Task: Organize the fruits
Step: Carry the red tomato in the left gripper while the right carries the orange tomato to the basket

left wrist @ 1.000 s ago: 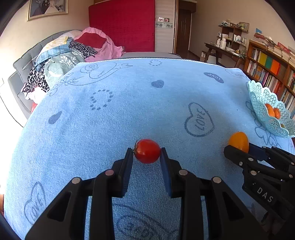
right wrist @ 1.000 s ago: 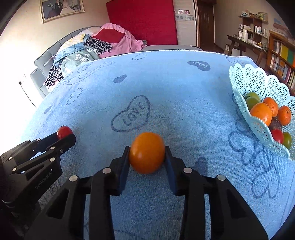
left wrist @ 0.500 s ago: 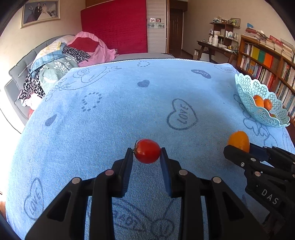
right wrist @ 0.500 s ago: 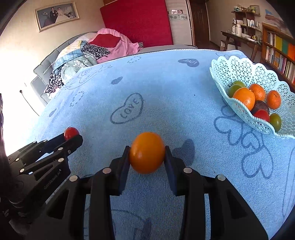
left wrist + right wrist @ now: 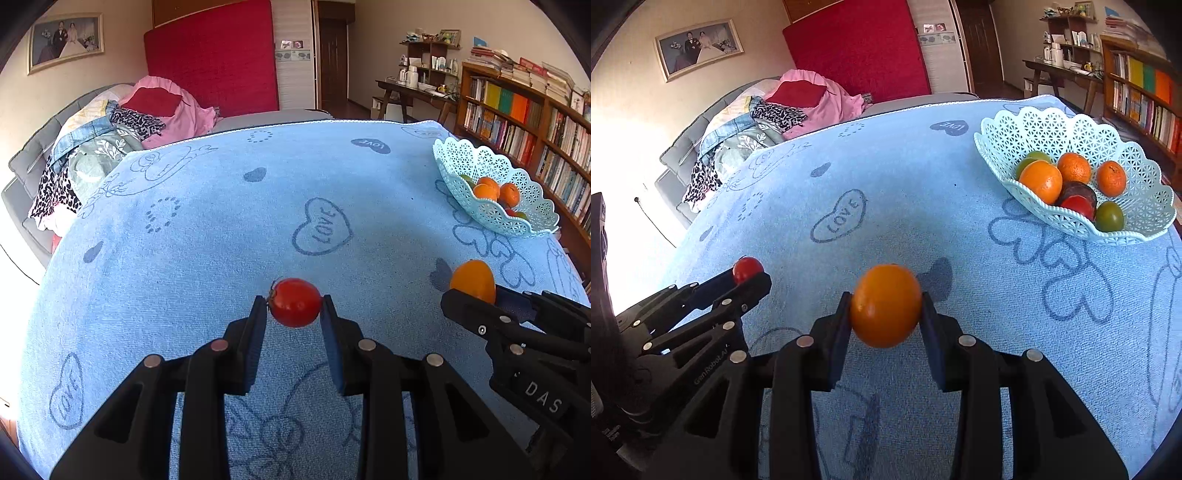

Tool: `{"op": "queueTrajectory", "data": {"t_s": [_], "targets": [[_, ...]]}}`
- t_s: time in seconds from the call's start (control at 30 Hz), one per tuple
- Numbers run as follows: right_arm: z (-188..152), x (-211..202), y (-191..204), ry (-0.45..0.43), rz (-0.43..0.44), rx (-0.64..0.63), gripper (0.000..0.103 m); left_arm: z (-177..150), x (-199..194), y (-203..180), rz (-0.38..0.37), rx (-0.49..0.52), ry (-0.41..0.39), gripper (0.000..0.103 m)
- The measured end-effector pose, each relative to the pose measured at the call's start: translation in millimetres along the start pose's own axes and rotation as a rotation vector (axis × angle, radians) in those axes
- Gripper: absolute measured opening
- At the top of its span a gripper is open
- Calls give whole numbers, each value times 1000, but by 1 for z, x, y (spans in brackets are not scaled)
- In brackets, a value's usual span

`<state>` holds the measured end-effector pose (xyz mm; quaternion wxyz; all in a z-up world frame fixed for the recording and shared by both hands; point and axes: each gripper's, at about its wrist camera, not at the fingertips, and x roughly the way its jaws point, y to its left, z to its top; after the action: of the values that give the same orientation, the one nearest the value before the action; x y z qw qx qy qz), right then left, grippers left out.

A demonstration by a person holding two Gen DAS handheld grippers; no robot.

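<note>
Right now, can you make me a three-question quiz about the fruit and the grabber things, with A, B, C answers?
1. Where is the basket?
A. on the blue cloth, right side
B. on the bookshelf
C. on the sofa

2. What colour is the fruit in the left gripper?
A. green
B. red
C. purple

3. What is the right gripper doing?
A. hanging open
B. resting in the basket
C. shut on an orange fruit

Answers:
1 A: the basket sits on the blue cloth, to the right.
2 B: the red tomato is pinched between its fingers.
3 C: both fingers press the orange fruit, held above the cloth.
</note>
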<state>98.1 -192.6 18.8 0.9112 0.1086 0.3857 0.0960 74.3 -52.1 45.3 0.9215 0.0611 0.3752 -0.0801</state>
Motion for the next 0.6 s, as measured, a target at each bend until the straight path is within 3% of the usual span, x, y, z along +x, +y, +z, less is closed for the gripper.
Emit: {"op": "queueTrajectory", "data": {"t_s": [0.6], "targets": [[-4,-32,-25,-52,-1,61,37,9,-9,-35,-14,72,-12,30]]}}
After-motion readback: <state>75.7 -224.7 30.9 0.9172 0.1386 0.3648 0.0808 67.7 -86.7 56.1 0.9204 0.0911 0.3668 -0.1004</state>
